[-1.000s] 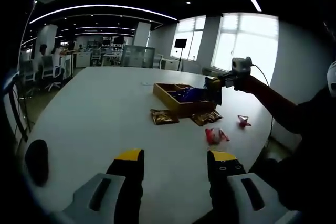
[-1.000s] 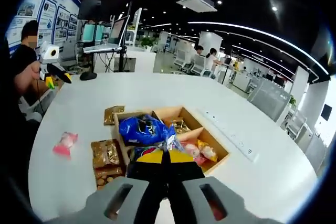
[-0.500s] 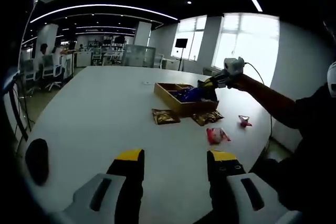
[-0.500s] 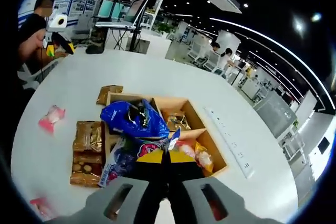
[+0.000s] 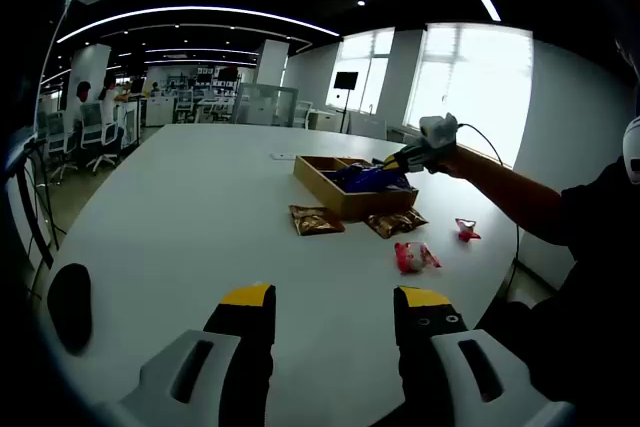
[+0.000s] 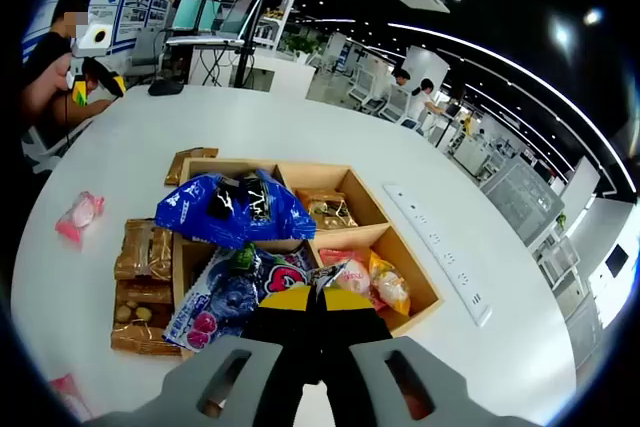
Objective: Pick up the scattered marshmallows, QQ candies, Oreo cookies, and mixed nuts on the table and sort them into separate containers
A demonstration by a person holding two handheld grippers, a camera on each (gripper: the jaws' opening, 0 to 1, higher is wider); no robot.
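Observation:
My right gripper (image 6: 318, 295) is shut, pinching a corner of the blue-purple QQ candy packet (image 6: 232, 295), which lies in the near-left compartment of the wooden box (image 6: 418, 275). A blue Oreo packet (image 6: 235, 209) lies across the far-left compartment. A brown nut packet (image 6: 325, 210) and pink-orange packets (image 6: 368, 277) fill the right compartments. In the left gripper view my left gripper (image 5: 335, 302) stands open and empty low over the table, far from the box (image 5: 322, 182). There a hand holds the right gripper (image 5: 412, 154) over the box.
Brown packets (image 6: 143, 247) (image 6: 138, 313) (image 6: 190, 158) lie on the table left of the box, with pink packets (image 6: 80, 215) (image 6: 60, 393) farther out. A white power strip (image 6: 440, 252) lies right of the box. A black object (image 5: 70, 307) sits near the table edge.
My right gripper has carried the QQ candy packet forward over the box and lowered it into the near-left compartment. The left gripper has stayed put.

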